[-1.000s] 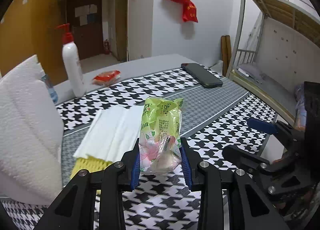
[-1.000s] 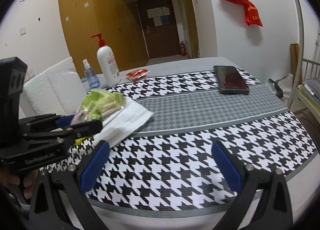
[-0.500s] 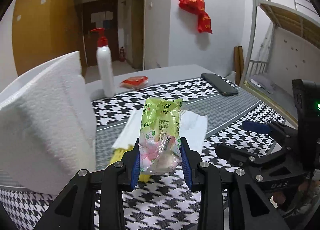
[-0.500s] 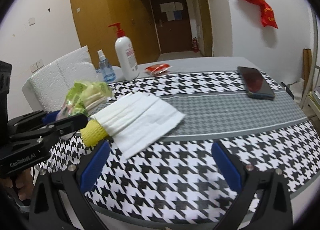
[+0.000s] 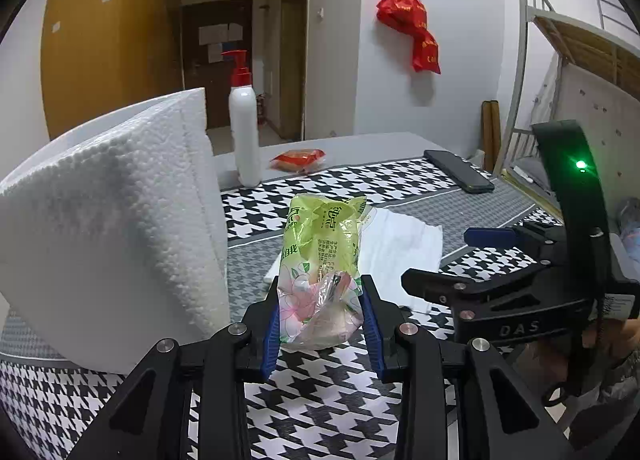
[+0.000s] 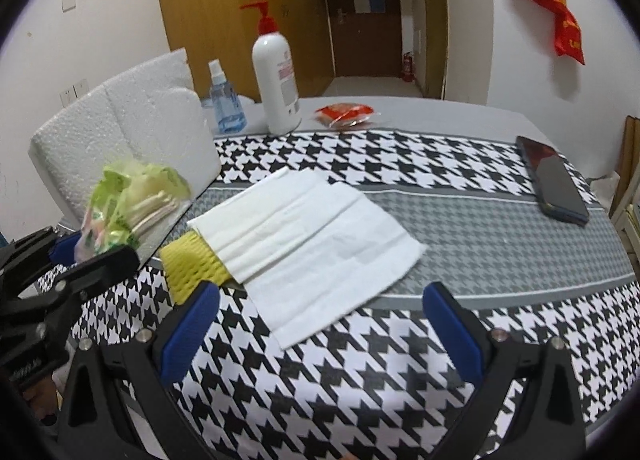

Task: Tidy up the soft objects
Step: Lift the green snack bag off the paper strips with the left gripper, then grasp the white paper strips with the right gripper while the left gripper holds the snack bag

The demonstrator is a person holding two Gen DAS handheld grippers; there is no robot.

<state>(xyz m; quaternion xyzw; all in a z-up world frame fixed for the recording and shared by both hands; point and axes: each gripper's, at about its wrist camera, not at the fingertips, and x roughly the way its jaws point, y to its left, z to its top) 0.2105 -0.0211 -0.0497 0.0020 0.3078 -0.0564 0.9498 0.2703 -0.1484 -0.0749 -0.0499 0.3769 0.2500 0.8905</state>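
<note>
My left gripper (image 5: 322,324) is shut on a green tissue pack (image 5: 322,260), held above the houndstooth tablecloth beside a white foam box (image 5: 112,228). From the right wrist view the same tissue pack (image 6: 132,200) sits in the left gripper (image 6: 80,260) at the left edge, in front of the foam box (image 6: 132,128). A white cloth (image 6: 316,236) lies flat mid-table, overlapping a yellow foam net (image 6: 188,268). My right gripper (image 6: 320,324) hangs open over the cloth's near edge, nothing between its fingers. The right gripper (image 5: 460,256) also shows at the right of the left wrist view.
A white pump bottle (image 6: 276,80) with a red top and a small blue spray bottle (image 6: 226,104) stand at the back. A red packet (image 6: 346,114) lies behind them. A dark phone (image 6: 554,180) rests at the right. A bunk bed frame (image 5: 560,60) stands beyond the table's right edge.
Both grippers have shifted left across the table. The foam box now looms much larger beside the left gripper, and the cloth and yellow net now lie in front of the right gripper. The tissue pack stays gripped.
</note>
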